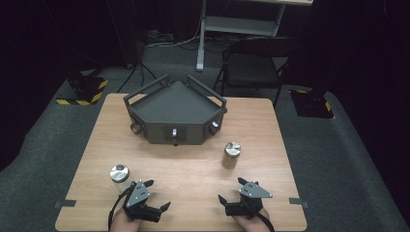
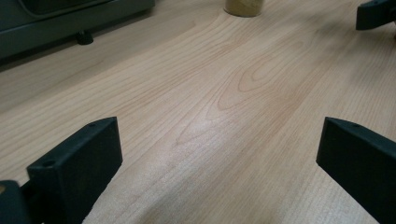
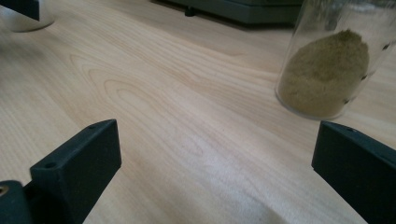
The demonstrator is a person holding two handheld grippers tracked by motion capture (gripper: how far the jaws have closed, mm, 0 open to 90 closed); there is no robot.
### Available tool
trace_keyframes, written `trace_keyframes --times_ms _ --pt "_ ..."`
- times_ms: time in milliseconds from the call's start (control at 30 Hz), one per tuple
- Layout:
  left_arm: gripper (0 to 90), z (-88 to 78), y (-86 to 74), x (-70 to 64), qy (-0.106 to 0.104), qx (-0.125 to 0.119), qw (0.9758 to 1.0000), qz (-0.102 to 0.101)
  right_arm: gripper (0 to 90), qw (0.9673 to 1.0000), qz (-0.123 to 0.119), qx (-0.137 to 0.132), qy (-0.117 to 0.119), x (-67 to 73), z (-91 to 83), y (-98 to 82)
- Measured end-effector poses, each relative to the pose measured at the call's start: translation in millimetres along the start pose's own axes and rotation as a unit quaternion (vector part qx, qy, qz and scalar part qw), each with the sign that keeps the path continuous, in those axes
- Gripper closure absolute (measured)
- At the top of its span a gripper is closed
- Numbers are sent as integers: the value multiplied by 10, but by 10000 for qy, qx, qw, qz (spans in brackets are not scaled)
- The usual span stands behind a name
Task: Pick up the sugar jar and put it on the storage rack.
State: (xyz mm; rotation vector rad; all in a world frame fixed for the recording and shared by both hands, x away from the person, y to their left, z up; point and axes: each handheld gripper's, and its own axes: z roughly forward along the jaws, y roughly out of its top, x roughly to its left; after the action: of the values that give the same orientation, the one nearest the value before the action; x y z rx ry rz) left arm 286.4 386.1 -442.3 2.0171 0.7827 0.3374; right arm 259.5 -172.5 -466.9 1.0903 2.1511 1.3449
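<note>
Two glass jars with silver lids stand on the wooden table (image 1: 193, 169). One jar (image 1: 119, 174) is at the near left, just left of my left gripper (image 1: 158, 194). The other jar (image 1: 231, 153) stands right of centre, a little beyond my right gripper (image 1: 230, 189). In the right gripper view this jar (image 3: 327, 70) holds brownish powder and sits ahead to the right of the wide-apart jaws (image 3: 217, 140). Bare wood lies between the left gripper's spread jaws (image 2: 219, 140), and the powder jar (image 2: 243, 7) is far ahead. Both grippers are open and hold nothing.
A dark grey angular tray-like box (image 1: 176, 111) with knobs on its front sits at the back centre of the table. Behind the table are a folding chair (image 1: 256, 63), a shelf stand (image 1: 203, 43) and two yellow-and-black striped bases (image 1: 87, 89) on the floor.
</note>
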Motion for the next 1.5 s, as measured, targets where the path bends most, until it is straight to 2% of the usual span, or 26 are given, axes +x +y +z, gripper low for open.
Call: trace_keyframes --times_ms 33,133,267,400,633,733,933,1233,1500 --pt "6 -5 -14 33 -40 -33 9999 -125 9 10000 28 -3 7 -5 -9 -6" --pt "4 -11 -26 50 -32 -65 9997 -235 9 9999 115 -17 65 -43 -44 -30" --pt "6 -7 -12 9 24 -24 9999 -146 9 9998 187 -36 14 -39 -61 -44" --pt "6 -16 -10 -19 43 11 9999 -162 9 9999 99 -23 13 -17 -64 -41" --pt "7 -31 -23 -20 14 1 9999 -170 9 9999 84 31 101 -42 -55 -22" --pt "7 -39 -40 -2 -31 -44 9998 -191 9 9999 70 49 59 -25 -51 -16" --pt "7 -41 -44 28 -91 -53 9997 -226 9 9998 -81 166 117 -15 -30 27" --pt "6 -76 -115 86 -222 -240 9990 -300 9 9998 12 142 165 -50 -33 18" --pt "5 -110 -138 94 -240 -283 9989 -295 9 9995 12 191 244 -76 -26 34"
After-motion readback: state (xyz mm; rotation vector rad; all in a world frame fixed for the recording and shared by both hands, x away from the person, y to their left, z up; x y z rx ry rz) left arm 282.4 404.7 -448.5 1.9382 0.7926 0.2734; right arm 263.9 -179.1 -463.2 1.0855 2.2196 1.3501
